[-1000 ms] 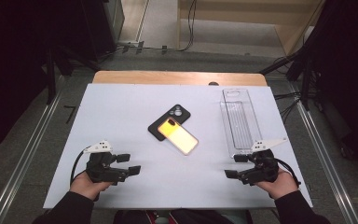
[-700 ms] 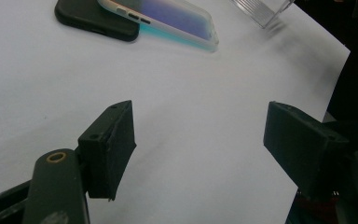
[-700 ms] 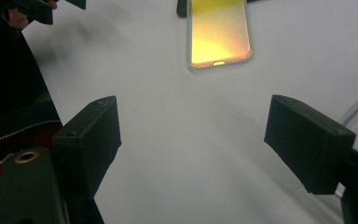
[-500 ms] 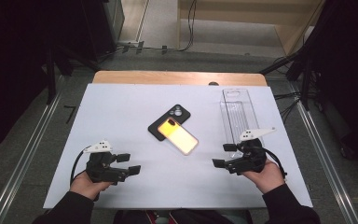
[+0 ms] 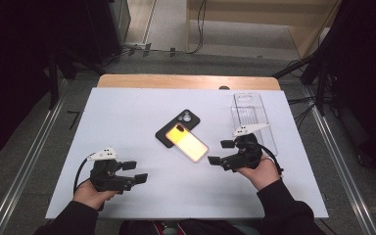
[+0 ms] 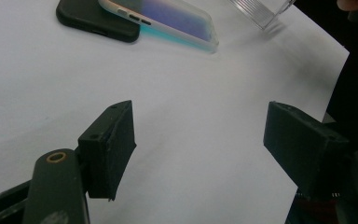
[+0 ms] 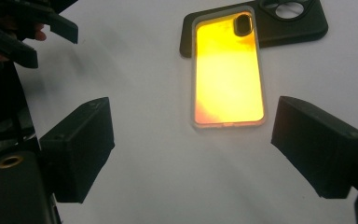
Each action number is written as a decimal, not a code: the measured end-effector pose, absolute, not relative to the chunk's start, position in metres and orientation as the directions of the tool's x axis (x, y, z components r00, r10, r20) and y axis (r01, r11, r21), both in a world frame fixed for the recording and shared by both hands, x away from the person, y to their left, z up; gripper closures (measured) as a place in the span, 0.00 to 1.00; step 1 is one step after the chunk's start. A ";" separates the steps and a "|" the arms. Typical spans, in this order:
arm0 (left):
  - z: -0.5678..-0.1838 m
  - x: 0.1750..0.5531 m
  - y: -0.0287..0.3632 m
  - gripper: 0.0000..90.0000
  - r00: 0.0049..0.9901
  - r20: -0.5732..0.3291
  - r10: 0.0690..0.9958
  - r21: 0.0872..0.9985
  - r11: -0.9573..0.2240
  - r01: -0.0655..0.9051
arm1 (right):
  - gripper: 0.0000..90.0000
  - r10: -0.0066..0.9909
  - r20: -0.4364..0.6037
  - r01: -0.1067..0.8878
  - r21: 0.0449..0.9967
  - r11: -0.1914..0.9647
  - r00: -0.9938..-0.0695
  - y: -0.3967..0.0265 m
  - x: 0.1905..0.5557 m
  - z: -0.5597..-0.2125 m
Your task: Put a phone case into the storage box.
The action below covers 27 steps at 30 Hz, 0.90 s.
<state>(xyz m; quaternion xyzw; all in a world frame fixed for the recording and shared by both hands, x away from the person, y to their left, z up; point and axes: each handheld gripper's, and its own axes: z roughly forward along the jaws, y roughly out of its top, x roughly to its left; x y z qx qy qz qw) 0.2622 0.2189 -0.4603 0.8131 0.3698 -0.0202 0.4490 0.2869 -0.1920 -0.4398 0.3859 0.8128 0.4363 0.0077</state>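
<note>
An orange-yellow phone case (image 5: 188,143) lies slanted across one end of a black phone case (image 5: 178,128) in the middle of the white table (image 5: 127,122). A clear case (image 5: 252,120) lies flat at the right. My right gripper (image 5: 220,152) hovers just right of the orange case, pointing at it. Its jaws have just been opening and stand open with nothing between them. In the right gripper view the orange case (image 7: 226,70) lies just ahead of the right gripper (image 7: 196,116). My left gripper (image 5: 134,172) rests open at the front left, empty, as the left gripper (image 6: 200,126) view confirms.
A wooden strip (image 5: 186,82) edges the table's far side. Beyond it are floor and cables (image 5: 196,46), with metal rails (image 5: 342,166) along both sides. The white sheet's front right corner (image 6: 340,56) lies near the left gripper's line of sight.
My right gripper has moved left and away from the front edge, toward the orange case, and its jaws stand wider. The left gripper has stayed put.
</note>
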 end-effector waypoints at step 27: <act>-0.461 0.262 0.220 0.28 0.723 -0.364 0.587 0.716 -0.320 0.621 | 0.00 0.638 0.308 0.605 0.730 0.318 -0.706 -0.145 0.337 -0.450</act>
